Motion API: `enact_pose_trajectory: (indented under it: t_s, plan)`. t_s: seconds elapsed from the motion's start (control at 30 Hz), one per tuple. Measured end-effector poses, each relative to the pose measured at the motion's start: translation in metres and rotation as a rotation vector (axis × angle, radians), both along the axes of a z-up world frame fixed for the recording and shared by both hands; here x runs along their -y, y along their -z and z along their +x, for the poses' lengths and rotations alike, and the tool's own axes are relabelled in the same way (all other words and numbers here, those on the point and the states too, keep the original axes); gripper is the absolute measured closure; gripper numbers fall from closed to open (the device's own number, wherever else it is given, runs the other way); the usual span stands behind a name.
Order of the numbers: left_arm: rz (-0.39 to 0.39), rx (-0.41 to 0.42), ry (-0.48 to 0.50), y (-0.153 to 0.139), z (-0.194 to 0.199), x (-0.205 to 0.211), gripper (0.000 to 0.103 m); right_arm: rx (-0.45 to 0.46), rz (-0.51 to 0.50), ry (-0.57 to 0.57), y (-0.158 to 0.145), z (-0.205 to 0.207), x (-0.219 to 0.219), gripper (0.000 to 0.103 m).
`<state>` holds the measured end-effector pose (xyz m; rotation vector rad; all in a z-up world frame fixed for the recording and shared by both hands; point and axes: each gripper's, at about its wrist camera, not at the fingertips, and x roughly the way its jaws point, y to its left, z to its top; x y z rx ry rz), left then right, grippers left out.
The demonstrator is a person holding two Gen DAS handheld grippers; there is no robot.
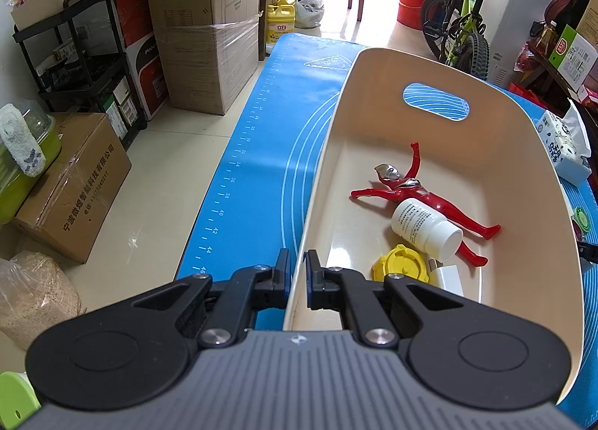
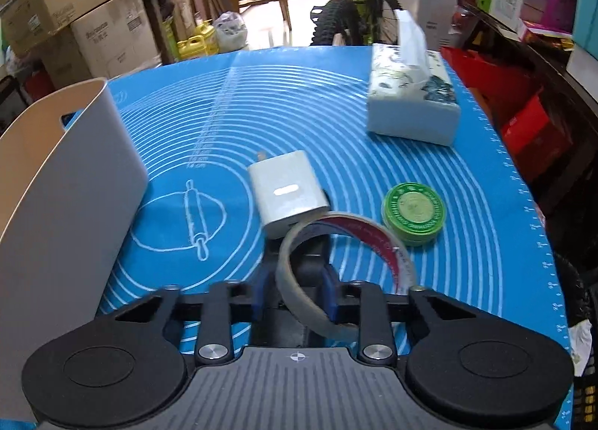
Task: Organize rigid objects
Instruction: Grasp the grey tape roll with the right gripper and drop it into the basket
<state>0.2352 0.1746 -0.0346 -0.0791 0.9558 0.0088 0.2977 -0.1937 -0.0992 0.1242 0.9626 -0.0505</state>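
Note:
My left gripper [image 1: 298, 273] is shut on the near left rim of a cream bin [image 1: 486, 138]. In the bin lie a red toy figure [image 1: 429, 198], a white pill bottle [image 1: 426, 226], a yellow lid [image 1: 401, 267] and a white charger [image 1: 448, 277]. My right gripper [image 2: 295, 293] is shut on a roll of clear tape [image 2: 373, 239] and holds it above the blue mat [image 2: 299, 112]. Beyond the tape lie a white charger [image 2: 286, 192] and a green round tin [image 2: 413, 211]. The bin [image 2: 67, 168] stands at the left in the right wrist view.
A tissue box [image 2: 409, 101] sits on the mat at the back right and shows in the left wrist view [image 1: 560, 146]. Cardboard boxes [image 1: 209, 37], a black shelf [image 1: 74, 52] and a bicycle [image 1: 463, 19] stand around the table. A dark cabinet [image 2: 542, 93] lines the right side.

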Motion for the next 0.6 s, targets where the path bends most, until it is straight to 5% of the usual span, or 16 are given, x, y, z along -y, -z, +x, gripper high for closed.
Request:
enact_pose_trajectory:
  t_s: [0.2,0.6]
  plan:
    - [0.000,0.000,0.000,0.000,0.000,0.000,0.094,0.035,-0.026,-0.003,-0.009,-0.008,-0.004,0.083]
    - [0.000,0.000,0.000,0.000,0.000,0.000,0.094,0.161,-0.024,0.023,-0.051,-0.020,-0.012,0.084]
